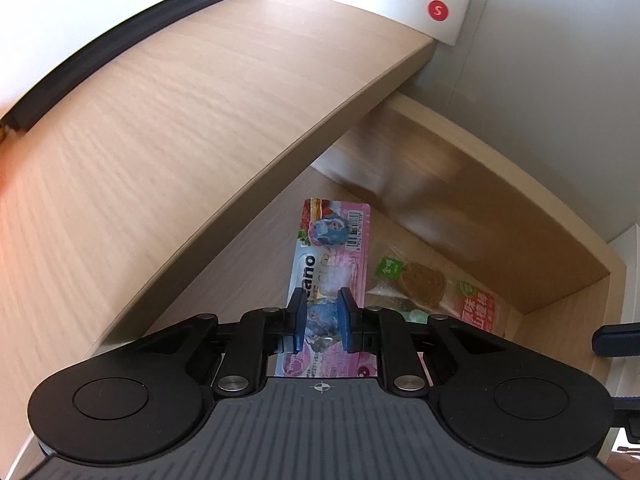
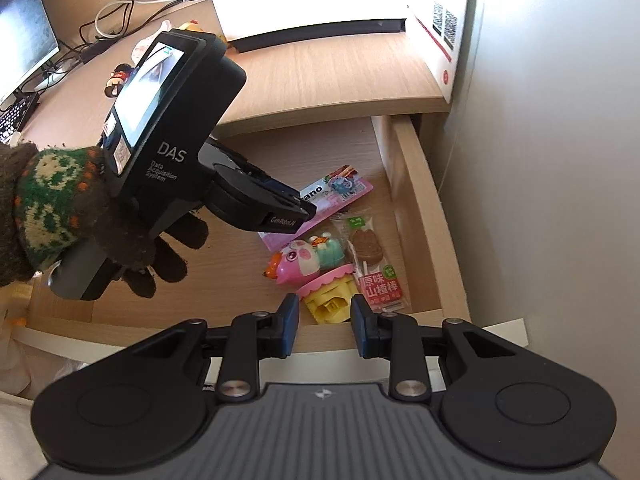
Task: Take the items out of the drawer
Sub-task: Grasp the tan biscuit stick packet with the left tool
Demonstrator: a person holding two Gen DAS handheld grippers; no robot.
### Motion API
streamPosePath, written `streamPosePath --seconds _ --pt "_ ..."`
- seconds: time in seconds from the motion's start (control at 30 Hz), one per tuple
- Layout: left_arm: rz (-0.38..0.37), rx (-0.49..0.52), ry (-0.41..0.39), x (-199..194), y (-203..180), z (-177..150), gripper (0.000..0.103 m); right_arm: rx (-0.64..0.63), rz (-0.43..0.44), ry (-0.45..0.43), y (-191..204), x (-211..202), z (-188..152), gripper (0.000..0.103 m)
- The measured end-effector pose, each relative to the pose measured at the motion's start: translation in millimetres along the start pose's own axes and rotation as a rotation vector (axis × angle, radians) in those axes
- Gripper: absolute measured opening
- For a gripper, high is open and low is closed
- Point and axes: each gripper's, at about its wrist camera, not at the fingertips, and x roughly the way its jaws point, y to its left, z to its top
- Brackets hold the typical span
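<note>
The pink snack packet [image 1: 326, 264] is seen lying flat in the open drawer [image 2: 416, 184], its long axis running from the drawer's front toward the back right corner. Four items are counted in the drawer: the packet, a lollipop [image 2: 366, 246], a red-labelled hawthorn stick [image 2: 382, 286] and one pink-and-yellow toy [image 2: 316, 276]. The left gripper [image 1: 322, 318] is clenched on the packet's near end, held between both fingers [image 1: 298, 322]. The right gripper [image 2: 325, 326] is held released above the drawer's front edge, the toy just beyond it.
</note>
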Motion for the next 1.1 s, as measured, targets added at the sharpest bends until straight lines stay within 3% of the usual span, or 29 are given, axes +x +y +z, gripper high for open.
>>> streamPosePath --seconds 0.17,0.27,0.43,0.5,0.57,0.6,0.73,0.87,0.9,1.1 --pt "-0.053 -0.001 0.006 1 4 -1 0.021 0.0 0.01 -0.005 -1 1 -1 0.029" --pt "-0.126 -0.011 0.02 -4 6 -12 0.035 -0.007 0.025 -0.01 -2 0 -4 0.03" --pt "-0.138 -0.024 0.01 -6 11 -22 0.035 0.003 0.053 -0.018 -5 -4 -11 0.032" --pt "-0.114 -0.034 0.013 -4 10 -19 0.035 0.004 0.058 -0.022 -5 -6 -13 0.033" --pt "-0.048 0.014 0.009 -1 4 -18 0.035 -0.002 0.058 -0.023 -4 -5 -14 0.035" --pt "-0.004 0.044 0.012 3 1 -18 0.039 -0.007 0.058 -0.023 -3 -5 -14 0.036" --pt "0.059 0.077 0.046 19 0 -19 0.039 -0.034 0.054 -0.026 4 -5 -16 0.048" --pt "0.023 0.008 0.048 25 12 -17 0.04 -0.061 0.05 -0.037 12 -6 -21 0.06" --pt "0.019 -0.004 0.044 26 15 -16 0.034 -0.063 0.054 -0.038 13 -5 -22 0.062" --pt "-0.003 -0.034 0.09 30 27 -8 0.026 0.008 0.123 -0.023 8 -1 -16 0.085"
